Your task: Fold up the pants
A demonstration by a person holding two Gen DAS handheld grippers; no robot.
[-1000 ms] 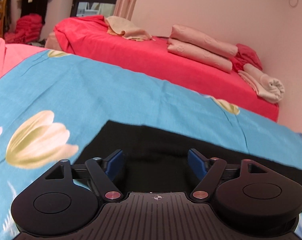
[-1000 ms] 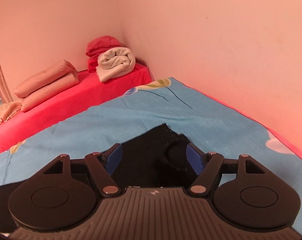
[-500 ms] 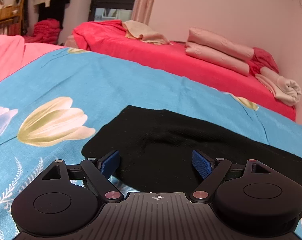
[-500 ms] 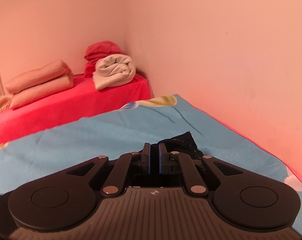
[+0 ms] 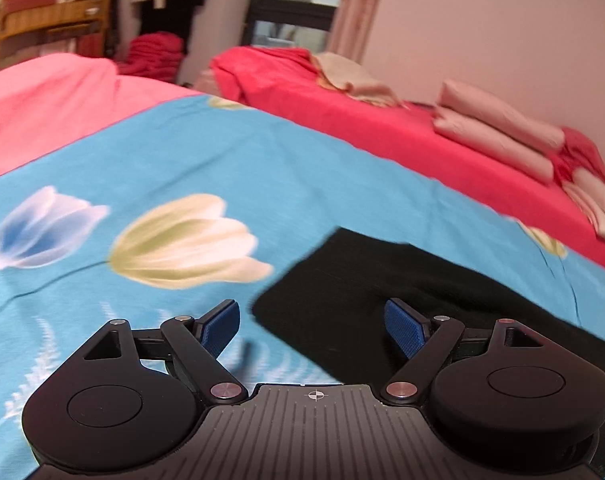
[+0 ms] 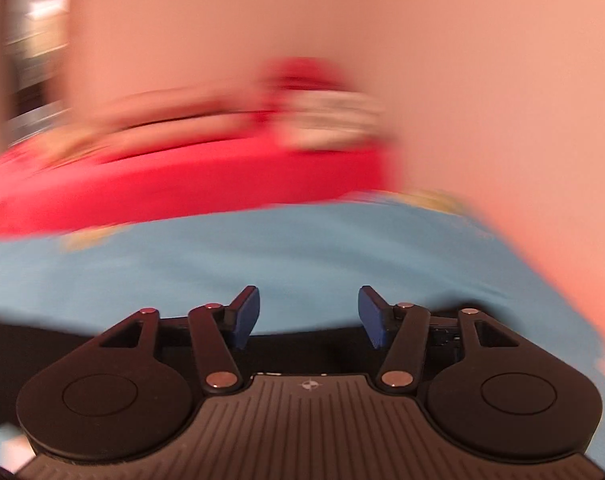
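Note:
The black pants (image 5: 386, 292) lie flat on the blue tulip-print bedspread (image 5: 230, 168). My left gripper (image 5: 312, 326) is open and empty, low over the pants' near left corner, its right finger over the black cloth. In the right wrist view, heavily blurred, my right gripper (image 6: 308, 316) is open and empty; a dark strip of the pants (image 6: 46, 344) shows under and to the left of it.
A red-covered bed (image 5: 382, 136) stands beyond the blue one, with folded pink bedding (image 5: 498, 128) and a beige cloth (image 5: 350, 80) on it. A pink cover (image 5: 42, 108) lies at the left. A wall (image 6: 502, 100) runs close on the right.
My right gripper was shut on the pants' end half a second ago; now it is open and swinging fast. My left gripper has shifted left, toward the pants' corner.

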